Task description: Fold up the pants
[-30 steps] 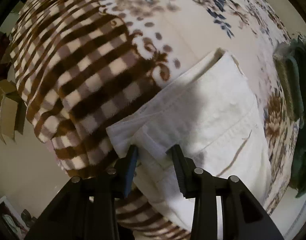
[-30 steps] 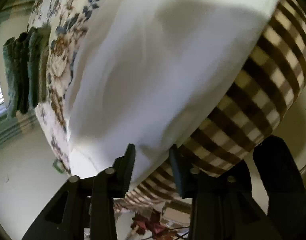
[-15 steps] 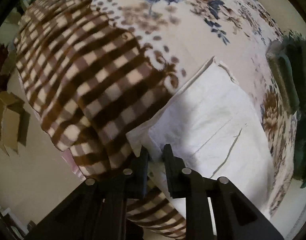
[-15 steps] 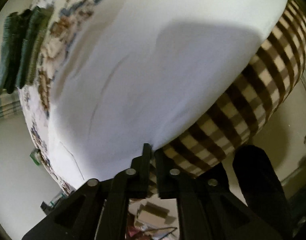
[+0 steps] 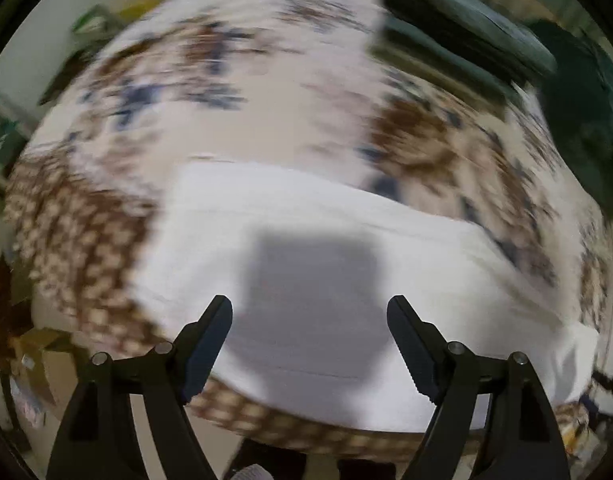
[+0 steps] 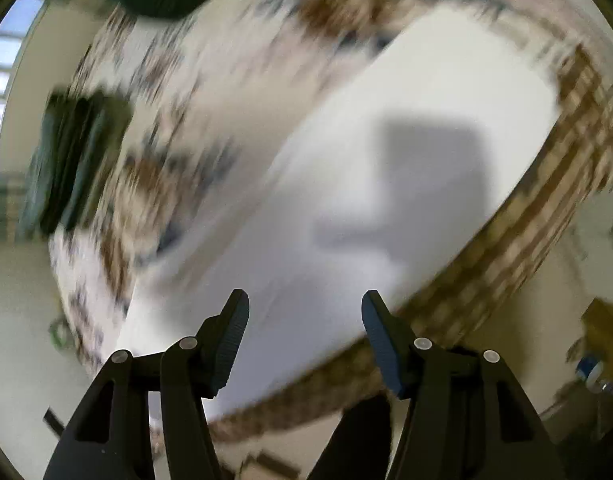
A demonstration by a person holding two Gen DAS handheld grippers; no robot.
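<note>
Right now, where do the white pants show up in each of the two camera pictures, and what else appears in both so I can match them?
Left wrist view: the white pants fill the lower middle, lying flat just beyond the open left hand-held gripper.
Right wrist view: the white pants run diagonally from bottom centre to upper right, beyond the open right hand-held gripper.
Shared landmark: the stack of dark green folded clothes on the floral blanket.

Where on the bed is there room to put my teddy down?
There is free space on the flowery part of the patterned blanket, between the white folded pants near the front edge and the stack of dark green folded clothes at the back. The front is crowded: the pants fill it, with the open left gripper and open right gripper over them.
</note>
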